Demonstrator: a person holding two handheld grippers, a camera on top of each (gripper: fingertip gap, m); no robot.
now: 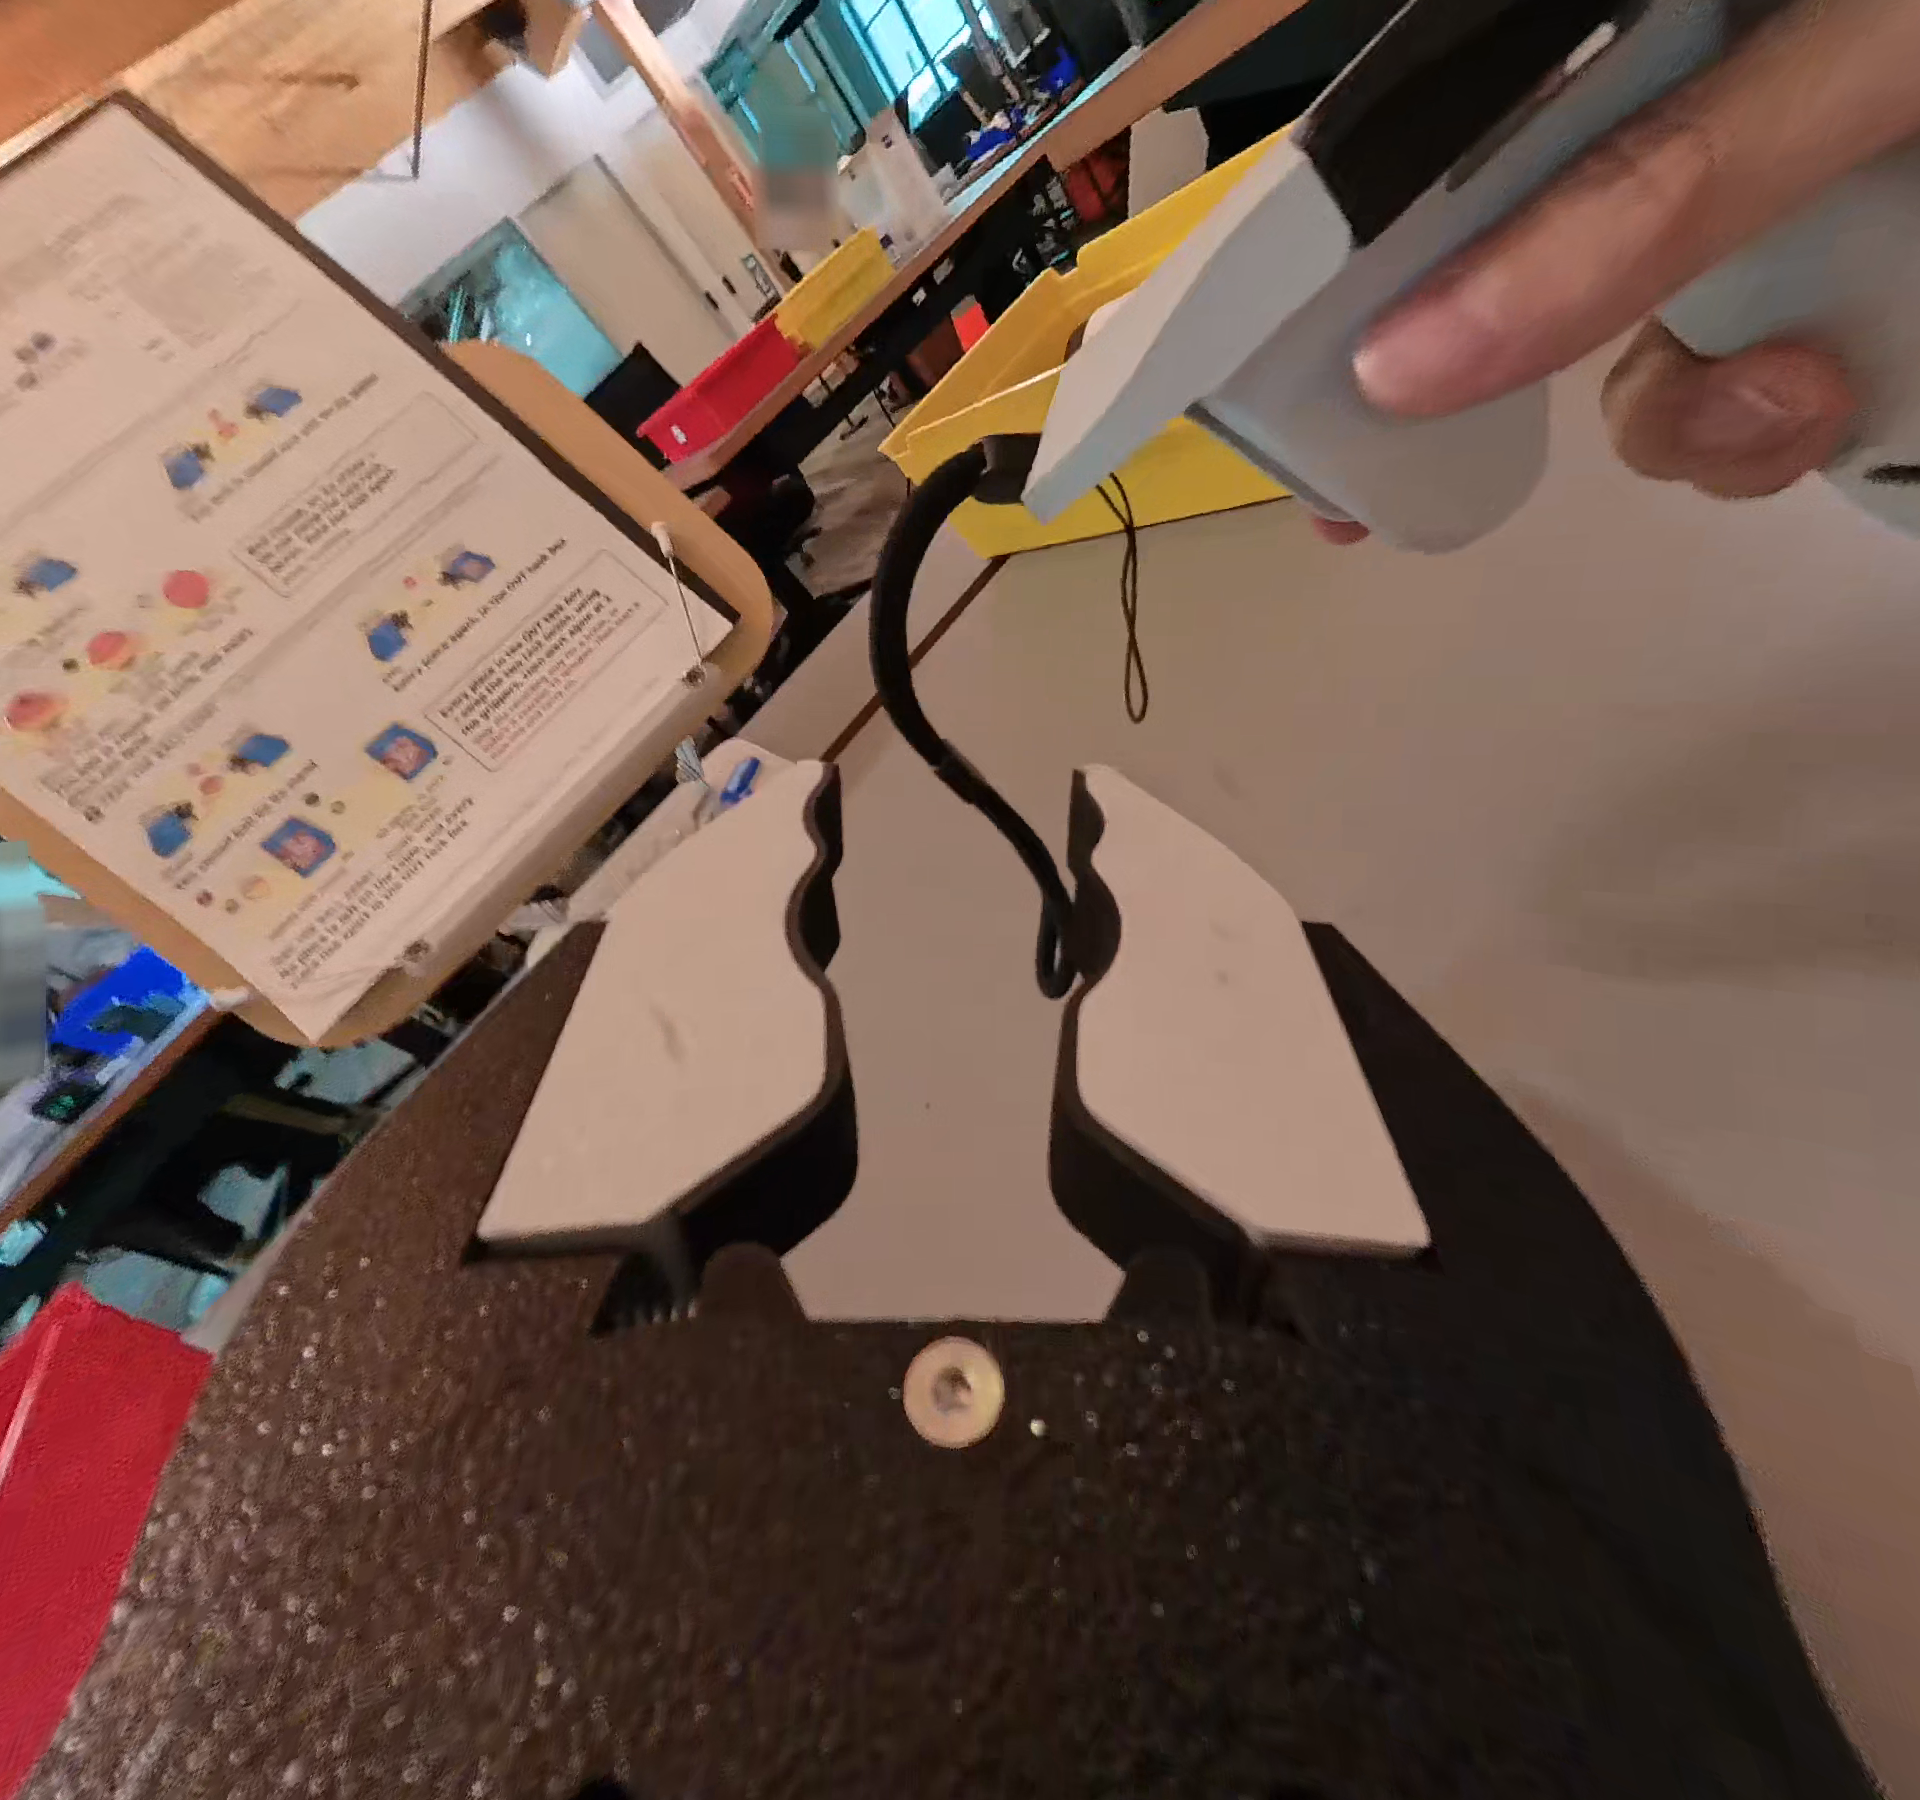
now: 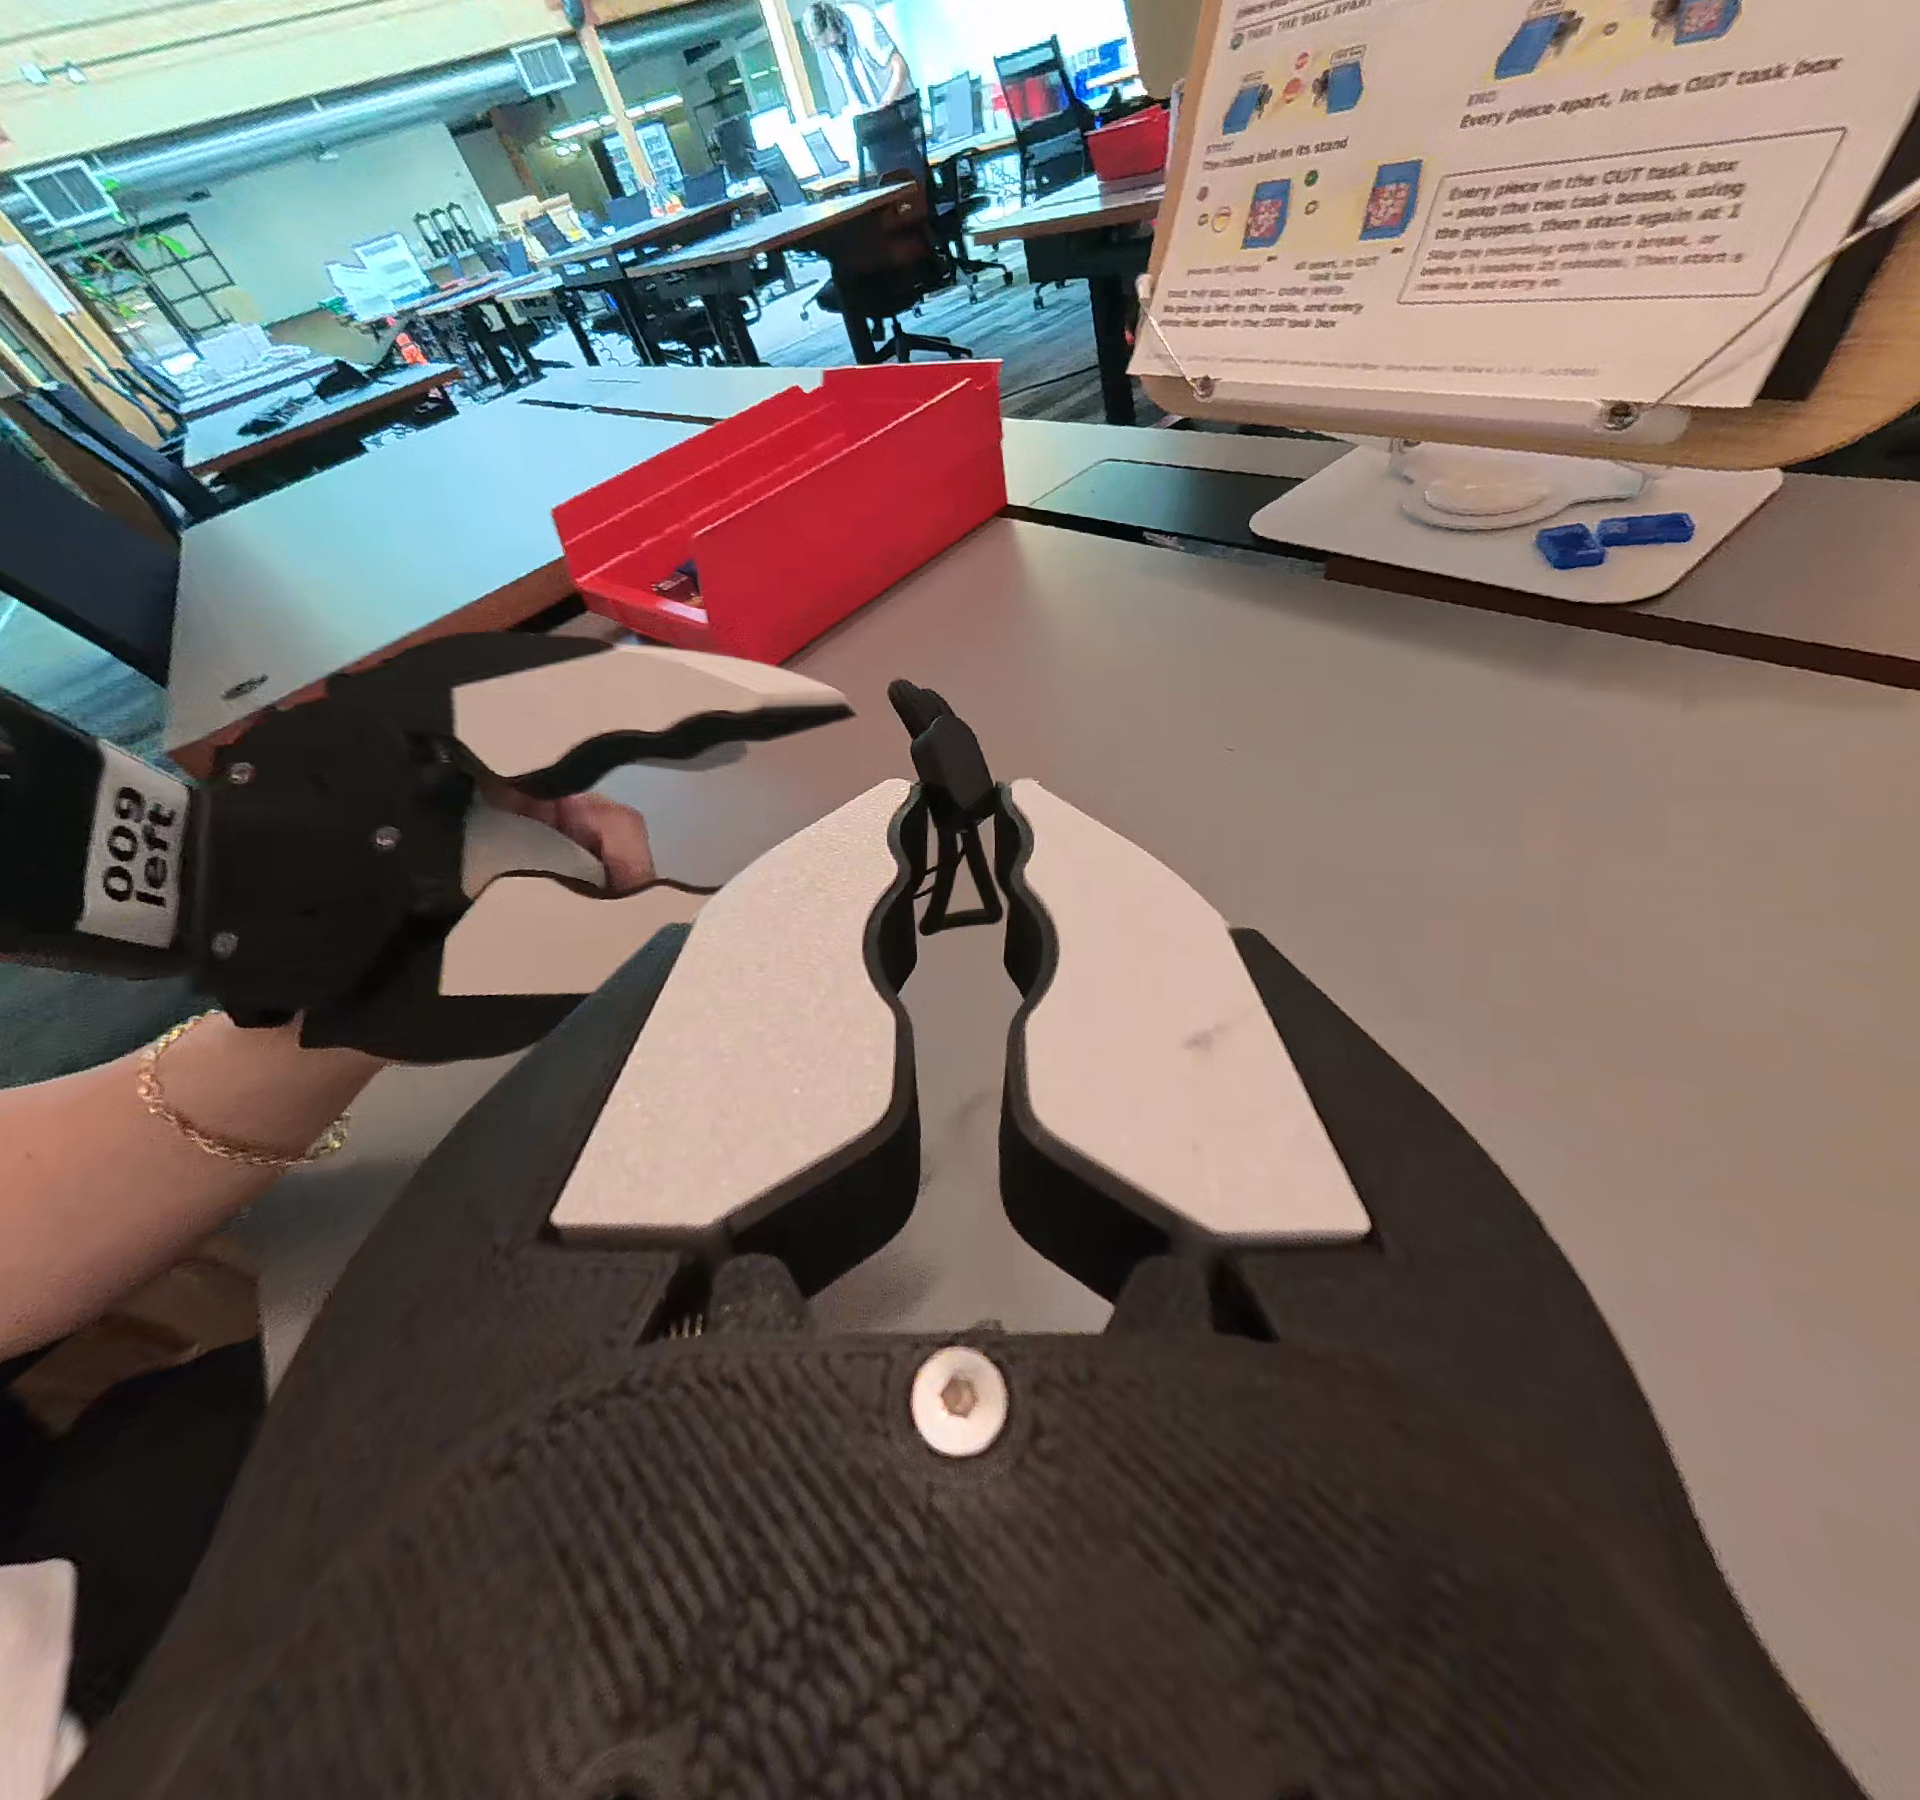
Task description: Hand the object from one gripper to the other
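Note:
The object is a black flexible cord (image 1: 896,607) with a plastic end piece (image 2: 948,763) and a thin string loop (image 1: 1132,649). My right gripper (image 2: 961,792) is shut on the end piece, which sticks up between its fingertips. In the left wrist view the right gripper (image 1: 1031,485) is at the upper right, held by a hand, and the cord curves down from it. My left gripper (image 1: 951,786) is open wide. The cord's lower end (image 1: 1055,950) rests against the inner edge of its right finger. In the right wrist view the left gripper (image 2: 769,794) is open just left of the right one.
A yellow bin (image 1: 1174,495) stands behind the right gripper. A red bin (image 2: 831,524) sits on the grey table (image 2: 1455,867) beyond the grippers. An instruction board on a stand (image 2: 1507,140) is at the back right, with two small blue pieces (image 2: 1610,537) at its base.

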